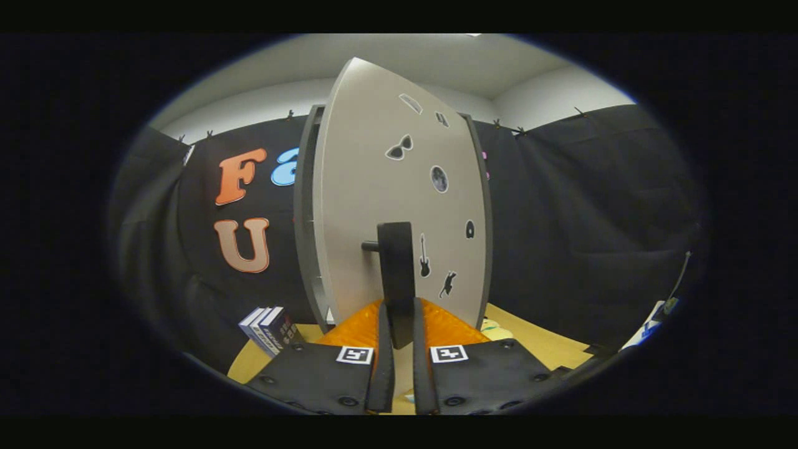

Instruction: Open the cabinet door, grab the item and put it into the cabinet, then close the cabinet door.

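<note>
A light grey cabinet door [386, 206] with small dark stickers stands just ahead of me, swung partly away from the dark grey cabinet frame [303, 212] at its left. A black upright handle [396, 262] sticks out from the door on a short peg. My gripper [401, 307] is shut on the handle's lower end, one finger pressing on each side. A small stack of dark books [269, 329] stands on the wooden table [542, 343], left of the cabinet. The cabinet's inside is hidden behind the door.
A pale flat object [496, 325] lies on the table by the door's right lower corner. At the far right table edge sits a white and blue item [651, 324]. Black cloth walls close in behind the cabinet and on both sides.
</note>
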A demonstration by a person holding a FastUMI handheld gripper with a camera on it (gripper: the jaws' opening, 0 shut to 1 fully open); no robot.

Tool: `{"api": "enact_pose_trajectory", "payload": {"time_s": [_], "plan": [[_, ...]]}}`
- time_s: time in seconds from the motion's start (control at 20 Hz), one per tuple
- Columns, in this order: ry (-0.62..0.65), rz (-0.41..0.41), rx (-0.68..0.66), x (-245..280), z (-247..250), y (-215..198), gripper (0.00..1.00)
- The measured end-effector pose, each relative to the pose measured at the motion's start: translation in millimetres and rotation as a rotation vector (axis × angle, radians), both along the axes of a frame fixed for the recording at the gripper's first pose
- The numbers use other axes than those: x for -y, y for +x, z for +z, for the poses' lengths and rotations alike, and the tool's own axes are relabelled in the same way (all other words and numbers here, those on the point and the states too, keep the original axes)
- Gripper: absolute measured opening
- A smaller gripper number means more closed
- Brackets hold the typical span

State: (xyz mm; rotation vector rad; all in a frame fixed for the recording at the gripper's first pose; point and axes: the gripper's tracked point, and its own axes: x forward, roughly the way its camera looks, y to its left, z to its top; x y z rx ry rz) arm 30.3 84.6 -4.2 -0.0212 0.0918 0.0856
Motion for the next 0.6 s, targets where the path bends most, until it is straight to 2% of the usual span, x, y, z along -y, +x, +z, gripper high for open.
{"api": "enact_pose_trajectory", "payload": {"time_s": [0.6], "plan": [[0.009, -0.114, 0.02, 104.2, 14.7, -31.3, 0.2]]}}
